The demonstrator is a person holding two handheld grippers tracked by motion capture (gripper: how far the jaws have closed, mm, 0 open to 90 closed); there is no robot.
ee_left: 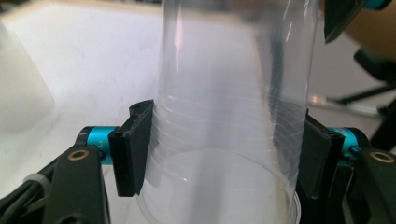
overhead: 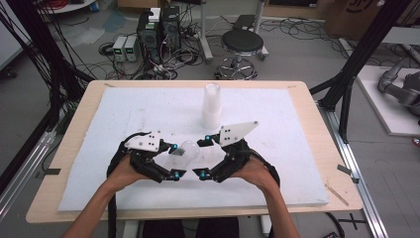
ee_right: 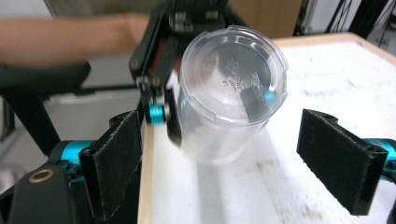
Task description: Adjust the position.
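A clear plastic cup [overhead: 186, 150] is held on its side just above the white foam board [overhead: 124, 114], with my left gripper [overhead: 174, 160] shut on its wall. In the left gripper view both black pads [ee_left: 135, 149] press the cup [ee_left: 229, 107] near its rim. My right gripper [overhead: 204, 156] faces it from the right, open. In the right gripper view the cup's base [ee_right: 232, 74] points at the camera between the wide-apart pads [ee_right: 343, 161], touching neither, and the left gripper [ee_right: 159, 70] grips it from behind. A stack of cups [overhead: 211, 105] stands upright farther back.
The foam board lies on a wooden table [overhead: 324, 148]. A thin wooden stick [overhead: 337, 193] lies near the table's right front corner. Beyond the table are a black stool [overhead: 241, 44], computer boxes [overhead: 158, 29] with cables, and black frame posts [overhead: 359, 54].
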